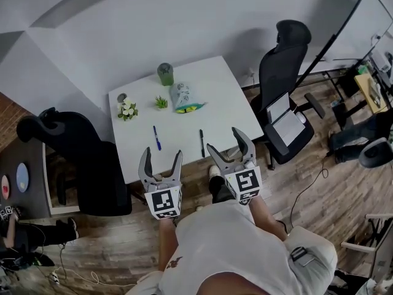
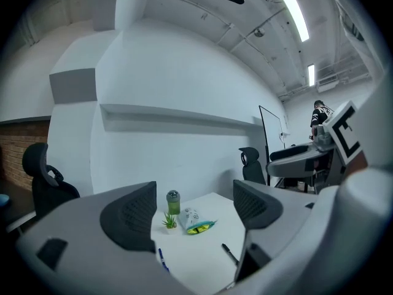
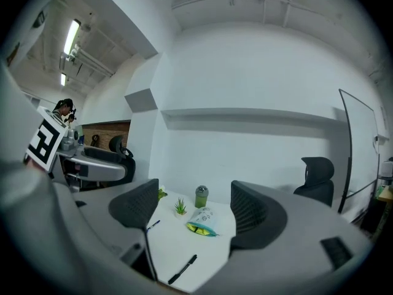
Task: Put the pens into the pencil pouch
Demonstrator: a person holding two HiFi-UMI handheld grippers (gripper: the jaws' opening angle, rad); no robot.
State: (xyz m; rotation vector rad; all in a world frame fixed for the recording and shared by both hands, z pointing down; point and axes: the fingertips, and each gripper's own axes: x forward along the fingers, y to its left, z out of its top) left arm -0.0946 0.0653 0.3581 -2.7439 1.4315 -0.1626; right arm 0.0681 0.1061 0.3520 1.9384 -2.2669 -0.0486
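A blue pen [image 1: 157, 137] and a black pen [image 1: 201, 143] lie apart on the white table [image 1: 233, 103], near its front edge. Behind them lies the pencil pouch [image 1: 183, 98], pale with a teal rim and a yellow lining, its mouth facing the front. My left gripper [image 1: 161, 160] and right gripper [image 1: 229, 142] hang open and empty in front of the table, short of the pens. In the left gripper view the pouch [image 2: 196, 220], blue pen [image 2: 162, 260] and black pen [image 2: 230, 254] show between the jaws. The right gripper view shows the pouch [image 3: 202, 220] and black pen [image 3: 183, 269].
A green bottle [image 1: 165, 74] stands at the table's back. A small green plant [image 1: 161, 102] and a white flower pot [image 1: 127, 110] sit left of the pouch. Black office chairs stand left [image 1: 80, 158] and right [image 1: 284, 97] of the table. Wooden floor lies under me.
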